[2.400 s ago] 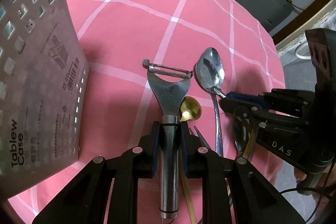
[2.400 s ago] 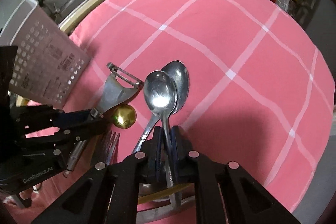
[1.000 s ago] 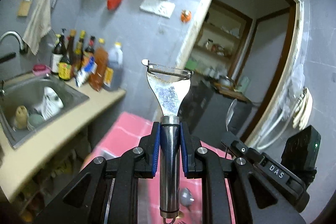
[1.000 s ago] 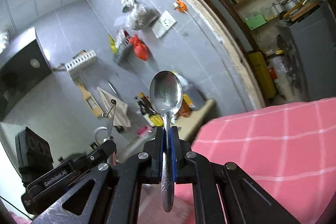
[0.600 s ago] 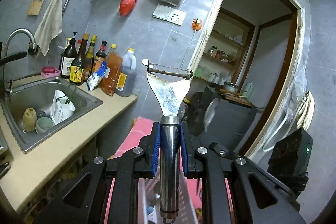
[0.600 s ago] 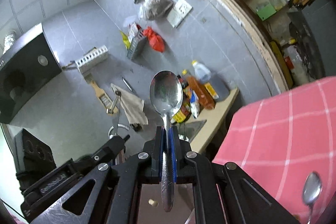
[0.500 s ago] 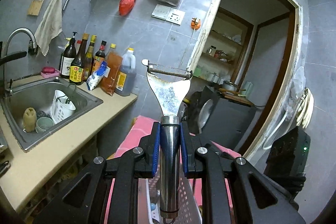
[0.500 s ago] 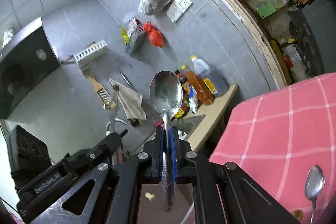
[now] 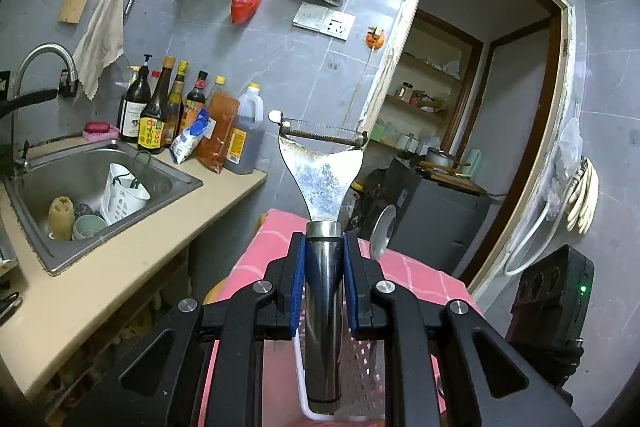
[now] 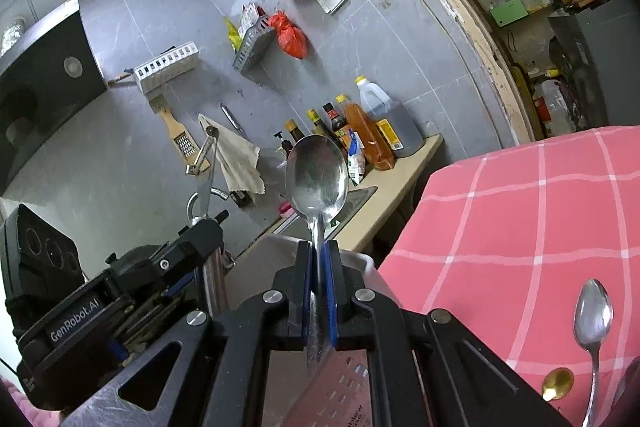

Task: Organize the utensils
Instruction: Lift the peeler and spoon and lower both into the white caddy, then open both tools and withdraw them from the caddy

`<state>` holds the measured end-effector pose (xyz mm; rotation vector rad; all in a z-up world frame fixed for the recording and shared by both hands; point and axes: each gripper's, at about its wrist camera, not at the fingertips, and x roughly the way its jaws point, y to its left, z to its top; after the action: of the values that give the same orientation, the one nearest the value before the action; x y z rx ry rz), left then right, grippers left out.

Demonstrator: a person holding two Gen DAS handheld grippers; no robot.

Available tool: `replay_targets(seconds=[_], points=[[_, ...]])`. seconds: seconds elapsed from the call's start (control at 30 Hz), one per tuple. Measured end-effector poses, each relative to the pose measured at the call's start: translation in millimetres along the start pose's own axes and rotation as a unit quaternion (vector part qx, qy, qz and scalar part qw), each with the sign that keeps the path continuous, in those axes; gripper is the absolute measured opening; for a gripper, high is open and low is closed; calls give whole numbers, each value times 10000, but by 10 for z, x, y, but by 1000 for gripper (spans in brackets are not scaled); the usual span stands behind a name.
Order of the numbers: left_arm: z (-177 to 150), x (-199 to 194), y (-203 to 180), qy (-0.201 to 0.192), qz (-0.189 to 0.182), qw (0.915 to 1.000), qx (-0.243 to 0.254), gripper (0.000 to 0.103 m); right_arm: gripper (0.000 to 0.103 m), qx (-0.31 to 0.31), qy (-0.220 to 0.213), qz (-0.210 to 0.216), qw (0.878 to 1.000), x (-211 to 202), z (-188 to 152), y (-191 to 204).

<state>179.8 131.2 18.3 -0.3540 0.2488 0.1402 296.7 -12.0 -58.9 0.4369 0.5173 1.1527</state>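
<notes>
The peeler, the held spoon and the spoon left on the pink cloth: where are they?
peeler [image 9: 323, 183], left wrist view, on its flat metal neck.
held spoon [image 10: 316, 179], right wrist view, on its bowl.
spoon on the cloth [image 10: 593, 315], right wrist view, on its bowl.

Between the left jaws, peeler [image 9: 324, 183]: bare metal, polished handle, head dull and spotted. Left gripper [image 9: 323, 279]: matt black plastic, blue rubbery pads, shiny screws. Below the jaws, perforated white plastic basket [image 9: 362, 367]. Between the right jaws, spoon [image 10: 316, 177]: glossy mirror-like metal. Right of them, tablecloth [image 10: 520, 211]: matt pink checked cloth; on it a shiny steel spoon [image 10: 593, 315] and a glossy gold spoon [image 10: 557, 389].
</notes>
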Motion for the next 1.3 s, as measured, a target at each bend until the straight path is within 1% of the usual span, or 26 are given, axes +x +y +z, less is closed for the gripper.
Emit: replay_targets(seconds=[0.13, 0.27, 0.43, 0.63, 0.83, 0.87, 0.9, 0.93, 0.97, 1.13, 1.17, 1.2, 1.23, 1.27, 1.3], points=[[-6, 32, -47, -131, 25, 9998, 115, 14, 7, -79, 13, -17, 10000, 15, -9, 23], [-37, 98, -49, -138, 18, 9997, 218, 14, 7, -165, 39, -75, 9998, 45, -30, 37], [-80, 114, -21, -23, 66, 9995, 303, 14, 7, -304, 122, -160, 9993, 23, -63, 49], [-143, 73, -10, 77, 24, 9994, 342, 15, 9, -359, 231, -220, 9988, 10, -93, 55], [-135, 39, 36, 155, -58, 9997, 202, 15, 10, -352, 269, -272, 9986, -11, -73, 65], [-136, 34, 40, 170, -75, 9996, 194, 15, 11, -342, 260, -266, 9987, -26, -69, 63], [-135, 29, 41, 187, -82, 9996, 192, 15, 16, -343, 254, -274, 9987, -43, -63, 64], [-131, 20, 41, 191, -84, 9996, 197, 15, 17, -350, 242, -282, 9987, -55, -58, 65], [-133, 17, 39, 224, -74, 9995, 209, 19, 17, -360, 229, -283, 9987, -69, -52, 66], [-116, -44, 1, 294, -119, 9991, 268, 19, 18, -379, 181, -342, 9985, -156, -6, 91], [-103, -52, -16, 333, -127, 9989, 306, 21, 23, -368, 140, -377, 9985, -195, 15, 96], [-89, -59, -33, 387, -129, 9986, 349, 25, 31, -345, 98, -410, 9985, -235, 38, 98], [-86, -59, -43, 440, -162, 9982, 372, 29, 33, -325, 67, -444, 9985, -270, 59, 101], [-78, -63, -56, 527, -193, 9976, 398, 39, 36, -301, 38, -479, 9984, -308, 86, 100], [-77, -78, -71, 611, -157, 9971, 428, 43, 37, -279, 10, -526, 9982, -353, 114, 100]])
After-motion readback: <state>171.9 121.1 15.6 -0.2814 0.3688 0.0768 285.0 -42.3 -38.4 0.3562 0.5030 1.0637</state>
